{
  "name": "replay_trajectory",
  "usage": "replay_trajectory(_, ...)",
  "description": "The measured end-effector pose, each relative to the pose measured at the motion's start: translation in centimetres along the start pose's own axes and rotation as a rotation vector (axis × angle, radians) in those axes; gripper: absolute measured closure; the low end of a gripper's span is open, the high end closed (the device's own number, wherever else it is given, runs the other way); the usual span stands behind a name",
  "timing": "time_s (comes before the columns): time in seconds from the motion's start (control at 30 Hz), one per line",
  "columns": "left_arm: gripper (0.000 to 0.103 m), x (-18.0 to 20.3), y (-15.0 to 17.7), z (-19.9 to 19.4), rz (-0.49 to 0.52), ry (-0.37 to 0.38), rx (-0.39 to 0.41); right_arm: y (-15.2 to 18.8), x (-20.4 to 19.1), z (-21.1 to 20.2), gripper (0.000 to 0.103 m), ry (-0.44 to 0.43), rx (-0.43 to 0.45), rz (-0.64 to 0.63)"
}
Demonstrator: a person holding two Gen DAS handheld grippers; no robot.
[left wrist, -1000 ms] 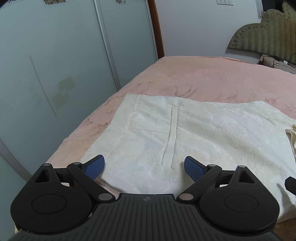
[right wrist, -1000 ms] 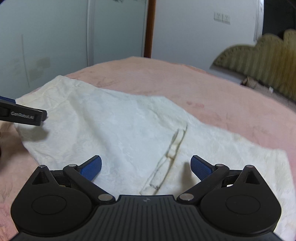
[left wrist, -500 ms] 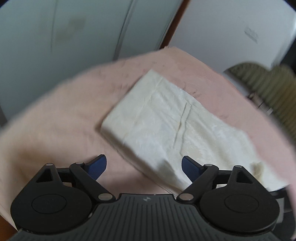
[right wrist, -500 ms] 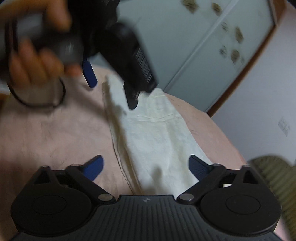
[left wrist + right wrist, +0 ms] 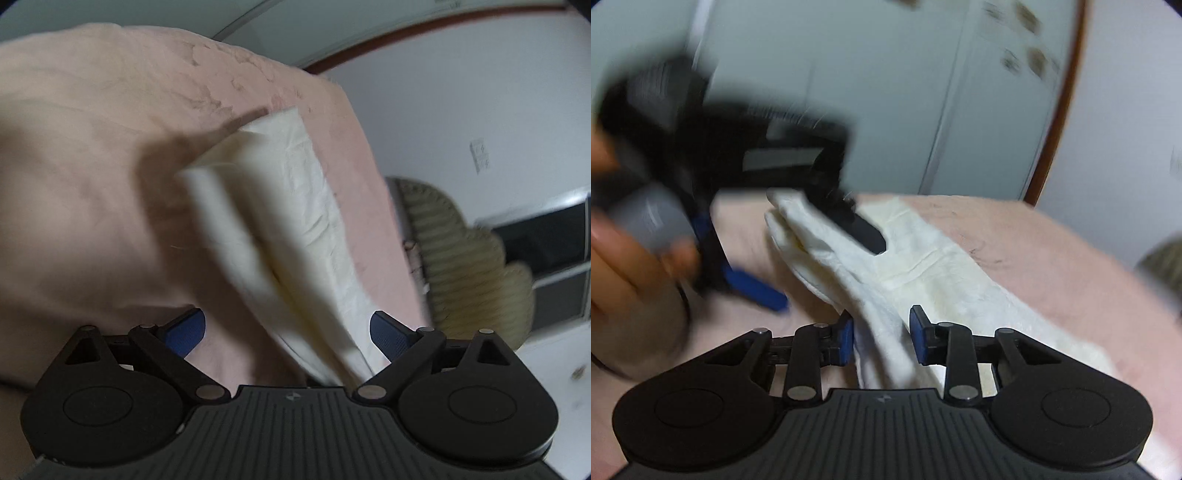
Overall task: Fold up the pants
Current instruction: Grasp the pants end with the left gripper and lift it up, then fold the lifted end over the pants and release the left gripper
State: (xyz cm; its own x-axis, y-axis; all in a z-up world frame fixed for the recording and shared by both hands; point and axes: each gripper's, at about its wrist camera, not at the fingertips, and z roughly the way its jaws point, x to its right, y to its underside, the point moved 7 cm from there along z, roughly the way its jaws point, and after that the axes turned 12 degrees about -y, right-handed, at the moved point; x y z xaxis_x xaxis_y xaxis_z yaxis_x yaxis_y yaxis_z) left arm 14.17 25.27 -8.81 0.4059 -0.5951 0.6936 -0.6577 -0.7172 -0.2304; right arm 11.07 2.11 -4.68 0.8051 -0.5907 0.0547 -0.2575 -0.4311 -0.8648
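Both wrist views low, close, tilted down over bed (image 5: 92, 184) — shared: cream pants (image 5: 295, 206)

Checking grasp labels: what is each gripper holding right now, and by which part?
Right gripper: jaws just closing around a raised fold of the white pants at their near edge; firm pinch can't be told. Left gripper: wide open, cloth between its fingers, not held.

Each gripper has a black ribbed body with a small pale emblem at its middle, flanked by two rounded black housings bearing shallow circular discs. Black linkage bars with silver pivot screws and triangular cut-outs carry blue fingers with ribbed faces: left gripper (image 5: 288, 330), right gripper (image 5: 882, 341). From the right wrist view, the left gripper shows a grey cylindrical handle (image 5: 652, 218) in a bare hand (image 5: 624, 269), blurred.
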Motion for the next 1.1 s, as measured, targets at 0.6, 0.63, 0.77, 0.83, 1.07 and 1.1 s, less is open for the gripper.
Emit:
replay_trajectory(0.6, 0.092, 3.7, -1.8, 0.9, 0.231, -0.255, 0.224, 0.6, 8.4, 1.3, 0.069, -0.064, -0.074, 0.301)
replay_trajectory(0.63, 0.093, 5.1, -1.1, 0.0, 0.313, -0.273, 0.279, 0.2, 8.9, 0.6, 0.069, -0.059, -0.041, 0.316)
replay_trajectory(0.77, 0.093, 12.3, 2.9, -3.2, 0.604, -0.241, 0.438, -1.5, 10.4, -2.2, 0.069, -0.008, 0.016, 0.264)
replay_trajectory(0.83, 0.093, 15.9, 5.5, -4.2, 0.733, -0.199, 0.486, -2.0, 11.0, -3.8, 0.069, -0.007, 0.059, 0.260)
replay_trajectory(1.07, 0.093, 24.1, 16.7, -2.7, 1.061, -0.055, 0.491, -1.5, 12.3, -12.6, 0.061, 0.043, 0.227, 0.241)
replay_trajectory(1.1, 0.093, 24.8, 18.0, -2.1, 1.095, -0.049, 0.487, -0.8, 12.7, -13.8, 0.060, 0.087, 0.213, 0.225)
